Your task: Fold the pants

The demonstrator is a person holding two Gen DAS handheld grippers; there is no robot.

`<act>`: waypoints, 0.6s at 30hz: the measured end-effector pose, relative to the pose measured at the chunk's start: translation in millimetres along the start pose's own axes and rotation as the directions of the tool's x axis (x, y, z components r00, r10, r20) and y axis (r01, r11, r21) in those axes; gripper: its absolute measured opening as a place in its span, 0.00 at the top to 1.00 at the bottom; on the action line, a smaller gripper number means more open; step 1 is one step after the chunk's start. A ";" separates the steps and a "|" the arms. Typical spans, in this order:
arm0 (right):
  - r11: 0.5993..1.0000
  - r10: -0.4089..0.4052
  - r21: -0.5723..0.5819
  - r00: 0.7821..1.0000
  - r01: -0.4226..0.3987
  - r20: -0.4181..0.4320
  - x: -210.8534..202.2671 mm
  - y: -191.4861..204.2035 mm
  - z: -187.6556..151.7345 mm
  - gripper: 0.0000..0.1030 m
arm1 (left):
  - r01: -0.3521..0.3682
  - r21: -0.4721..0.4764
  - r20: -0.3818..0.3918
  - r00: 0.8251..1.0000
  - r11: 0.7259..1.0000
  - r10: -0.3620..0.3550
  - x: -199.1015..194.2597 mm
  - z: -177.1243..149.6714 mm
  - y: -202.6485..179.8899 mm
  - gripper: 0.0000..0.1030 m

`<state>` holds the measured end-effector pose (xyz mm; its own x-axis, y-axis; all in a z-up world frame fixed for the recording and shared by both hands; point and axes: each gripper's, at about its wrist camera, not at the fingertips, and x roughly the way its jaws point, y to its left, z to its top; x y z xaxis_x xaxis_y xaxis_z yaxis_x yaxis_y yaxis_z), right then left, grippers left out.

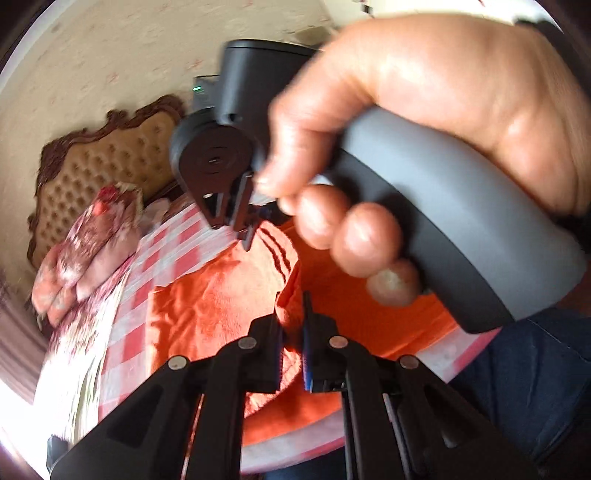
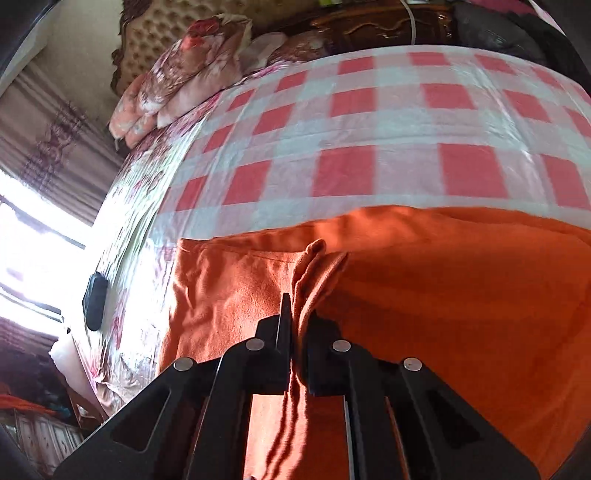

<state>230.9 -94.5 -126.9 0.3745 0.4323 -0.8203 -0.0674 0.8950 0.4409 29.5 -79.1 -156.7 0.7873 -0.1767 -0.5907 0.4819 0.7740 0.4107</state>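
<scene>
Orange pants (image 2: pixel 443 295) lie spread on a bed. In the right wrist view my right gripper (image 2: pixel 299 317) is shut on a raised fold of the orange cloth, which bunches up between its fingers. The left wrist view shows my left gripper (image 1: pixel 293 325) shut on another pinched ridge of the pants (image 1: pixel 221 302), near some dark stripes on the fabric. Above it in the same view a person's hand (image 1: pixel 424 110) holds the right gripper (image 1: pixel 236 225), whose tips are close together at the pants' far edge.
A red-and-white checked sheet (image 2: pixel 369 129) covers the bed. Floral pillows (image 2: pixel 184 74) rest against a tufted headboard (image 1: pixel 92 166) at the far end. A small dark object (image 2: pixel 95 306) lies at the bed's left edge beside a bright window. Dark wooden furniture (image 2: pixel 369 26) stands behind.
</scene>
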 end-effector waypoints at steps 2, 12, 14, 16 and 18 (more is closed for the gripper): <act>1.000 -0.012 0.024 1.000 0.012 -0.007 1.9 -14.8 -0.4 0.83 | 0.014 0.018 -0.020 1.000 1.000 -0.014 9.9 1.5 -11.5 0.93; 0.998 -0.058 0.021 0.998 0.057 0.038 10.1 -28.9 -1.2 0.75 | -0.022 0.106 -0.077 0.997 0.994 0.030 30.1 -11.5 -35.4 0.92; 0.998 -0.061 0.006 0.997 0.060 0.047 7.7 -31.8 -3.1 0.77 | -0.004 0.109 -0.076 0.997 0.994 0.012 30.4 -14.8 -32.1 0.88; 0.996 -0.084 -0.010 0.995 0.085 0.049 6.1 -32.9 -4.0 0.77 | 0.009 0.095 -0.067 0.998 0.995 -0.003 24.0 -15.6 -28.6 0.77; 0.995 -0.095 -0.014 0.994 0.095 0.052 -0.2 -35.8 -6.5 0.73 | 0.044 0.042 -0.041 0.998 0.998 -0.043 8.2 -17.3 -19.6 0.75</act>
<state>227.2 -125.9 -144.9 0.4268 0.3393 -0.8383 -0.0443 0.9337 0.3554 19.9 -85.1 -181.6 0.7498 -0.1847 -0.6353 0.5319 0.7393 0.4128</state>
